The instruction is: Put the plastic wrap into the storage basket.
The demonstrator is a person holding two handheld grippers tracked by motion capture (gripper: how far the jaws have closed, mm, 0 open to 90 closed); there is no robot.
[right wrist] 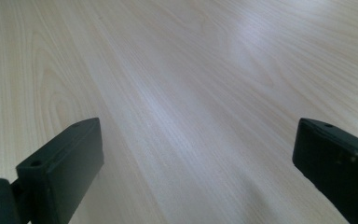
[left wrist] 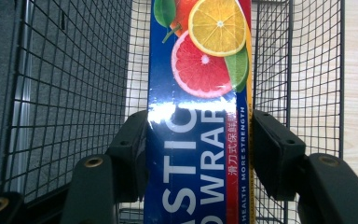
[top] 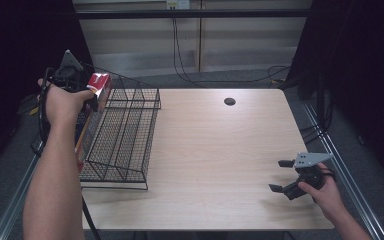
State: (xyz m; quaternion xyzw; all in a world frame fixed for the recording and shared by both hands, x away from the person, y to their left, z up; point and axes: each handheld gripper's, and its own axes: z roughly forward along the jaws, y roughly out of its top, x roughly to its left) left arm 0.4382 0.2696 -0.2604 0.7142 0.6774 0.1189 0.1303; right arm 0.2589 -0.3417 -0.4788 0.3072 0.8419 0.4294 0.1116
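While the left gripper (left wrist: 198, 154) clamps the plastic wrap box (left wrist: 198, 93) across its width, the box hangs lengthwise over the black wire basket (top: 125, 130) at the table's (top: 220, 150) left edge, far end dipping inside. Looks like the placing step: box gripped, not yet laid down. Next move probably needs the box lowered flat between the mesh walls, clear of the divider, before the jaws let go. Right gripper (top: 286, 176) idles near the table's right front, jaws spread wide, holding nothing.

The left gripper (left wrist: 198, 154) clamps a blue plastic-wrap box (left wrist: 198, 93) over a black wire basket (left wrist: 74, 70).
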